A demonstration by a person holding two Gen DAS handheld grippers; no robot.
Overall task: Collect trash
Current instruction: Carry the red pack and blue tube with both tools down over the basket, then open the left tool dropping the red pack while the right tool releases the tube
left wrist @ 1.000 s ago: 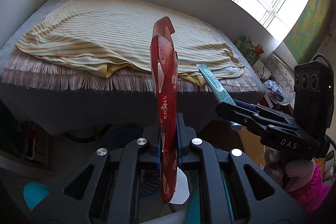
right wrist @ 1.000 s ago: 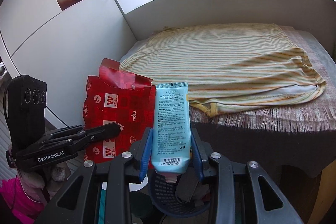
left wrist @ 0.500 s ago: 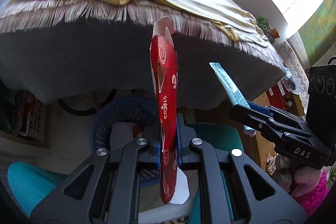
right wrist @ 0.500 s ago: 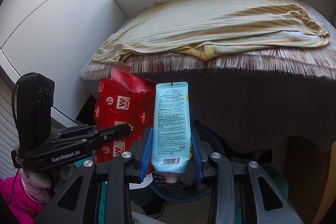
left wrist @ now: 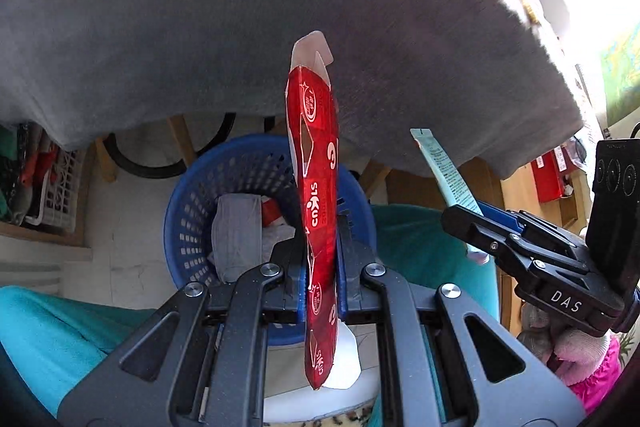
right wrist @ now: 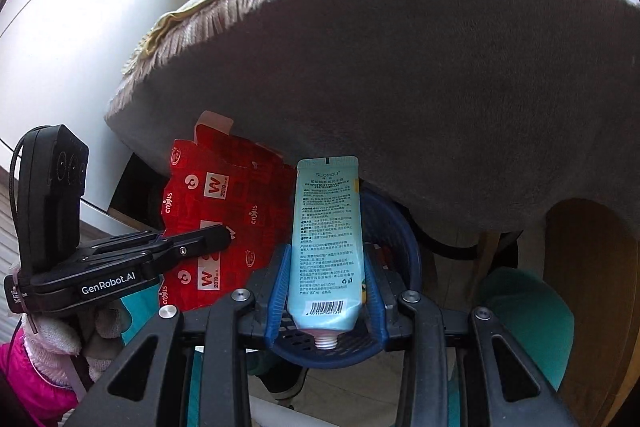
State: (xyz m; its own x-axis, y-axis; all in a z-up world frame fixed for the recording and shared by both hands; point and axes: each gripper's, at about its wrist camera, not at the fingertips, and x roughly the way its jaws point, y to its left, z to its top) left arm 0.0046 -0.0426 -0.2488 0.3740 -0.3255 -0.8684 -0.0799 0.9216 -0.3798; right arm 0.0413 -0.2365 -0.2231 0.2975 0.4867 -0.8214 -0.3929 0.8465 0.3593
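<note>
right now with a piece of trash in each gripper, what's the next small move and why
Probably carry both a little forward and down over the blue basket, then let go. The left gripper is shut on the flattened red box and the right gripper on the blue tube. The basket sits just beyond the fingers, under the bed's edge, already holding some trash.

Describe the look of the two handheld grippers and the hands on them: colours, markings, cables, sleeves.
Both are black, angular frames with silver screws and blue finger pads. The right gripper reads "DAS", the left gripper "GenRobot.AI"; each carries a black box with three round lenses and a thin black cable. The hands wear pale knit gloves with pink sleeves.
</note>
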